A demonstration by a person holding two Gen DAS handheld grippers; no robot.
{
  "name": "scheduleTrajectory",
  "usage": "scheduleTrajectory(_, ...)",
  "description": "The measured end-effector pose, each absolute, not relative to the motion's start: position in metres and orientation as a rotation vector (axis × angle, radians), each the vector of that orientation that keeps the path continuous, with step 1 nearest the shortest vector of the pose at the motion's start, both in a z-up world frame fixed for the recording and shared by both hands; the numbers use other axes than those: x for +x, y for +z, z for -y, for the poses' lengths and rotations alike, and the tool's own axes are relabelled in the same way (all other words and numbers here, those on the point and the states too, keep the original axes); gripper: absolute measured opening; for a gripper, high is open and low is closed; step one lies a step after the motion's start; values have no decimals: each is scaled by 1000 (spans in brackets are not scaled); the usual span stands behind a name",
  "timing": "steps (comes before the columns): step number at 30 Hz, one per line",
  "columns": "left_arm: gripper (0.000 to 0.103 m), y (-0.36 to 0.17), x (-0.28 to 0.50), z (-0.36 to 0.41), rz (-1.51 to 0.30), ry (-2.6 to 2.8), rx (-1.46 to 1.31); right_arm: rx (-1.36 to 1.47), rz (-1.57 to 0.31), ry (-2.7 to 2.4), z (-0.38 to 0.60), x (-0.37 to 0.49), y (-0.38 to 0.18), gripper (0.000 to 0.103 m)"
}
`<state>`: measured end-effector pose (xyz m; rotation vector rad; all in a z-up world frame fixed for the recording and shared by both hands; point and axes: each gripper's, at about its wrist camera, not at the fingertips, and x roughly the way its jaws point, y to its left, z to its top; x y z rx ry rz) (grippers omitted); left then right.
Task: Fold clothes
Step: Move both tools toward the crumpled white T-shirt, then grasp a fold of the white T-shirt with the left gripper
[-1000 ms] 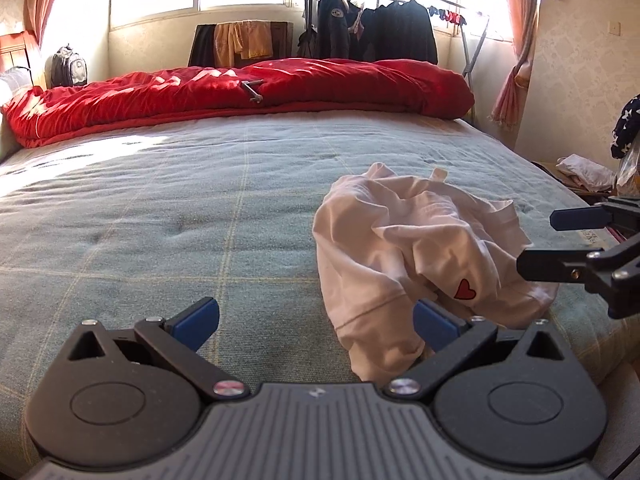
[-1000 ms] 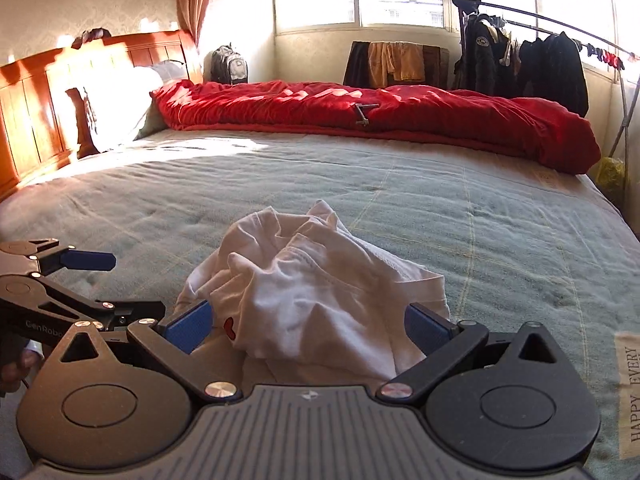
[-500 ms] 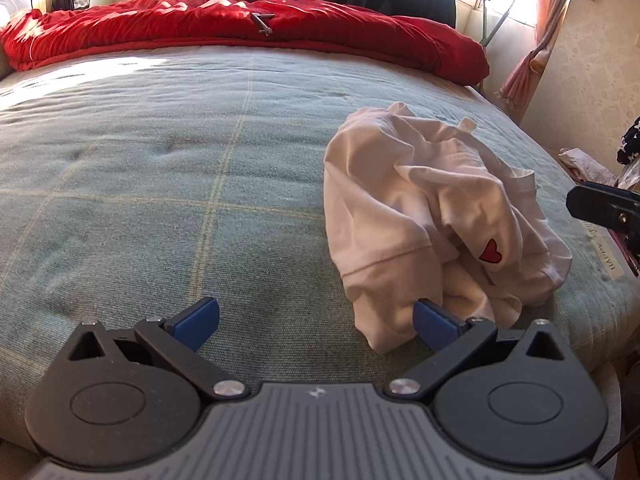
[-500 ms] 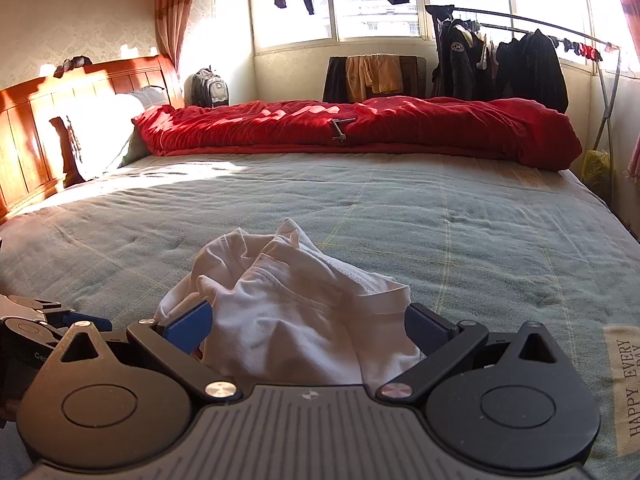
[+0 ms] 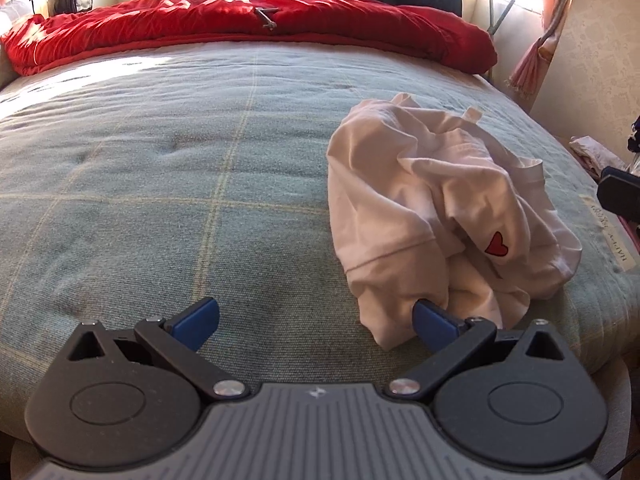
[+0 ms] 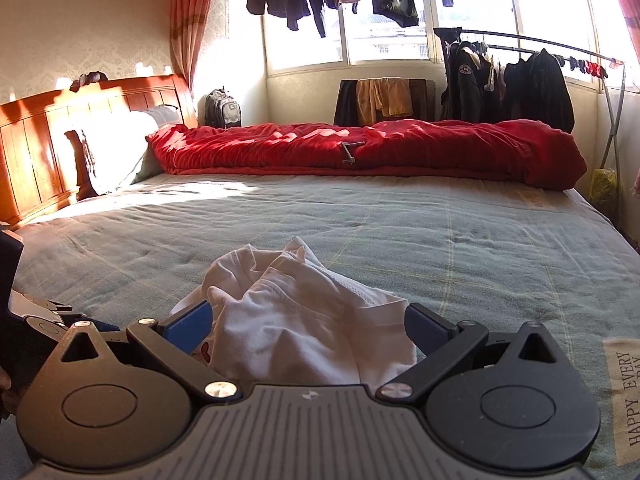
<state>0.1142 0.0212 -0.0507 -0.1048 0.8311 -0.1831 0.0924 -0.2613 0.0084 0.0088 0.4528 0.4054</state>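
Observation:
A crumpled white garment [image 5: 432, 208] with a small red heart print [image 5: 496, 245] lies on the grey-green bedspread near the bed's front right corner. My left gripper [image 5: 316, 322] is open low over the bedspread; its right fingertip [image 5: 434, 322] sits at the garment's near hem, its left one over bare bedspread. In the right wrist view the same garment [image 6: 304, 320] bulges between the wide-open fingers of my right gripper [image 6: 308, 326], which hold nothing. The right gripper's edge [image 5: 618, 196] shows at the far right of the left wrist view.
A red quilt [image 6: 360, 152] lies rolled along the bed's far side, pillows [image 6: 116, 144] and a wooden headboard [image 6: 48, 136] at the left. A loaded clothes rack [image 6: 516, 80] stands by the window. Bare bedspread [image 5: 160, 184] stretches left of the garment.
The left gripper has tilted down and come closer to the garment's near hem. The right gripper has dropped lower and tilted up, and has slid out toward the right edge of the left view.

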Motion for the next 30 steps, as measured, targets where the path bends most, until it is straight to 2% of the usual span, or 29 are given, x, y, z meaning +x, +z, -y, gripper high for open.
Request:
scheduleTrajectory(7, 102, -42, 114, -30, -767, -201, -189, 59, -458, 399, 273, 88, 3, 103)
scheduleTrajectory(9, 97, -34, 121, -34, -774, -198, -195, 72, -462, 399, 275, 87, 1, 103)
scheduleTrajectory(10, 88, -29, 125, -36, -778, -197, -198, 76, -465, 400, 276, 87, -1, 103)
scheduleTrajectory(12, 76, -20, 132, -40, -785, -194, -203, 86, -469, 404, 277, 86, -3, 103)
scheduleTrajectory(16, 36, -9, 155, -44, -834, -231, -217, 92, -476, 410, 277, 86, -5, 103)
scheduleTrajectory(19, 30, -9, 172, -42, -840, -280, -250, 85, -478, 417, 275, 86, -5, 103)
scheduleTrajectory(25, 29, -28, 198, -46, -889, -386, -427, 60, -491, 411, 274, 85, -5, 103)
scheduleTrajectory(30, 28, -45, 202, -51, -917, -376, -445, 55, -511, 401, 275, 88, -6, 103)
